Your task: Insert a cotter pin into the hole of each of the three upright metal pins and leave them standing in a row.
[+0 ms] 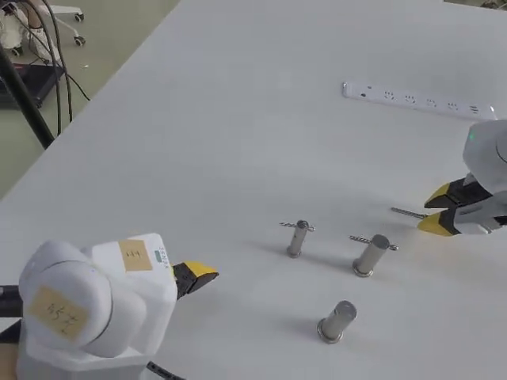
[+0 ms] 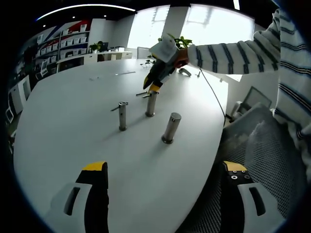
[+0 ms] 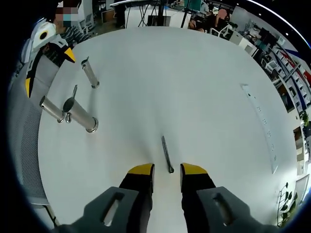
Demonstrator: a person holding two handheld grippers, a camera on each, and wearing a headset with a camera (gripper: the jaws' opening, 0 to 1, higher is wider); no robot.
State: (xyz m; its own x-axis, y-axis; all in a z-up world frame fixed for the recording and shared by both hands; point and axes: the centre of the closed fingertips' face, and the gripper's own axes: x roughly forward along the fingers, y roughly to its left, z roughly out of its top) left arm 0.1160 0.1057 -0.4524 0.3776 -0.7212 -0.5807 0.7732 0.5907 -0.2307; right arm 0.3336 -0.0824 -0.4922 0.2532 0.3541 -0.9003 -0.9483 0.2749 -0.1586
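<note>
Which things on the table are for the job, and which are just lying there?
For the job: left pin, right pin, bare pin, loose cotter pin.
Just lying about: power strip.

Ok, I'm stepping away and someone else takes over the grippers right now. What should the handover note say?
Left gripper: open, holding nothing, over the near edge of the table.
Right gripper: open, with the loose cotter pin lying flat on the table just ahead of its jaws, not gripped.
Done: first metal pin and second metal pin stand upright, already pinned.
Left: third metal pin stands bare. Grip the loose cotter pin and insert it there. The three do not stand in one line, so line them up.
</note>
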